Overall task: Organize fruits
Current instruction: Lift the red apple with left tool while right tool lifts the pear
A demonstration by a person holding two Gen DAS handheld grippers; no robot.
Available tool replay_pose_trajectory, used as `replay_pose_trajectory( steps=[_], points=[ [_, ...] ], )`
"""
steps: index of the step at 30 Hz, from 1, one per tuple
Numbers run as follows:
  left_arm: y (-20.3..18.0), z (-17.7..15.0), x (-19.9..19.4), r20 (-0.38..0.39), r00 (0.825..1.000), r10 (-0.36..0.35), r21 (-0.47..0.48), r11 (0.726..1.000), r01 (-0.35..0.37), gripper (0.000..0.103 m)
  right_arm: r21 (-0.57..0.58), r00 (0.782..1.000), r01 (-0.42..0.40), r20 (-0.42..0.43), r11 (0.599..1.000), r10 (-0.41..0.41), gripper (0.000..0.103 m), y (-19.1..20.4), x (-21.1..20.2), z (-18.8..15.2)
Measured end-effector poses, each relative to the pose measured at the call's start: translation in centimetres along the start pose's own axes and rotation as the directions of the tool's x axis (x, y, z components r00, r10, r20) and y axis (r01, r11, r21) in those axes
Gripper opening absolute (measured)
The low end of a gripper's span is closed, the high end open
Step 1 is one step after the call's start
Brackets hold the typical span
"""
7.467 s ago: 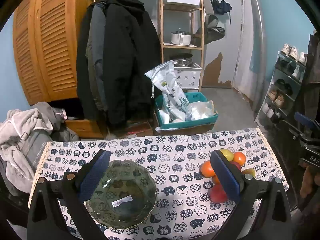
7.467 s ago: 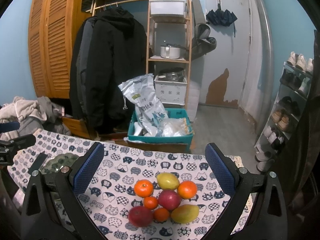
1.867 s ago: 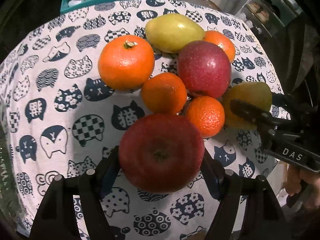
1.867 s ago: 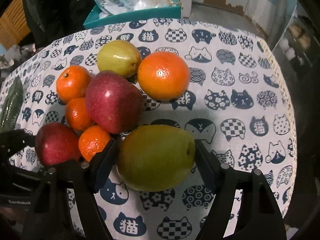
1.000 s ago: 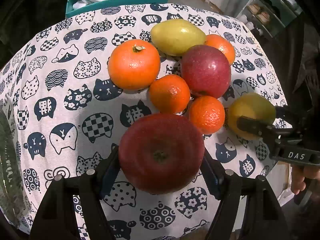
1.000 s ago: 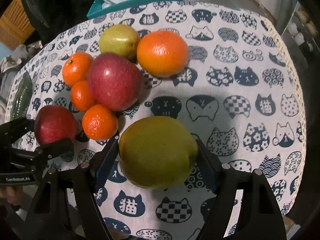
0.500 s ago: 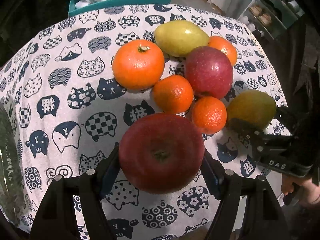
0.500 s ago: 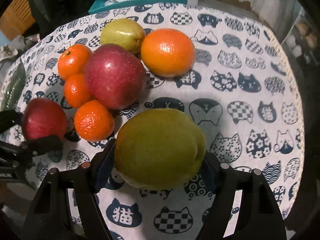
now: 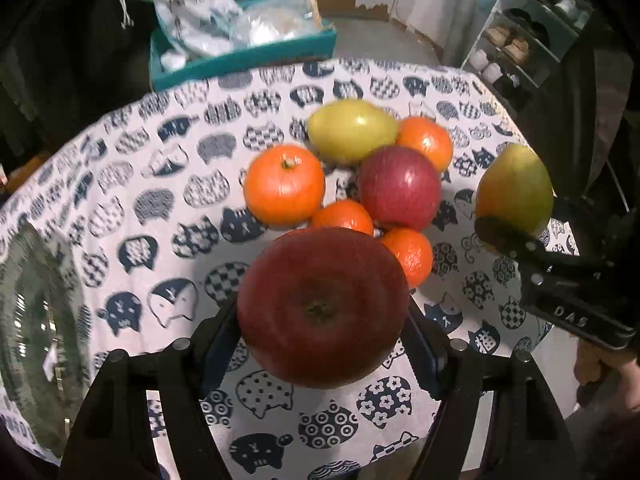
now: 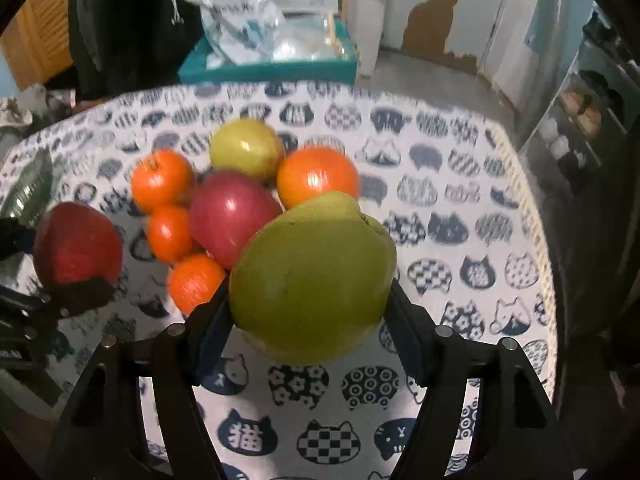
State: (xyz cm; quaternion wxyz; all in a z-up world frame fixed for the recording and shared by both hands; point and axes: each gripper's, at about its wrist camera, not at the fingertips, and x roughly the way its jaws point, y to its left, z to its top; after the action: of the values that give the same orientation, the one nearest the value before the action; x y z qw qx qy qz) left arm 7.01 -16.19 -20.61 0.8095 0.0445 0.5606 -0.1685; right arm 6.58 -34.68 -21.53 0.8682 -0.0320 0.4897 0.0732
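My left gripper (image 9: 322, 320) is shut on a big red apple (image 9: 322, 308), held just above the cat-print cloth (image 9: 168, 184). My right gripper (image 10: 310, 308) has a large green pear-like fruit (image 10: 312, 280) between its pads; its jaws are still closing on it, and the fruit hangs clear of the cloth. Each gripper shows in the other's view, the apple (image 10: 76, 244) at the left and the green fruit (image 9: 514, 188) at the right. Between them lie a second red apple (image 9: 398, 188), a yellow-green pear (image 9: 352, 130), a large orange (image 9: 284, 186) and several smaller oranges.
A green glass bowl (image 9: 36, 320) sits on the cloth at the far left. Beyond the table stand a teal crate (image 9: 240, 52) full of bags, dark coats and a shoe rack (image 9: 528, 48). A hand (image 9: 608, 376) holds the right gripper by the table's right edge.
Both grippers have risen, each with its fruit. The green fruit has left the cloth and tipped up. The fruit pile on the table has stayed put.
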Motion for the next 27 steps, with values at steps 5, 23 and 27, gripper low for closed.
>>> replay_pose_trajectory(
  steps=[5,23,27],
  points=[
    [0.1,0.3,-2.5,0.060,0.998,0.003,-0.002,1.000,-0.003,0.076,0.018,0.998,-0.010,0.062,1.000,0.009,0.071,0.1,-2.4,1.5],
    [1.5,0.7,-12.1,0.273,0.962,0.016,-0.010,1.000,-0.014,0.076,0.010,0.965,-0.037,0.262,0.999,0.033,0.071,2.9,-10.6,6.0],
    [2.4,0.7,-13.9,0.309,0.951,0.021,-0.019,1.000,-0.016,0.076,0.008,0.957,-0.062,0.285,0.998,0.057,0.071,3.9,-12.1,7.0]
  ],
)
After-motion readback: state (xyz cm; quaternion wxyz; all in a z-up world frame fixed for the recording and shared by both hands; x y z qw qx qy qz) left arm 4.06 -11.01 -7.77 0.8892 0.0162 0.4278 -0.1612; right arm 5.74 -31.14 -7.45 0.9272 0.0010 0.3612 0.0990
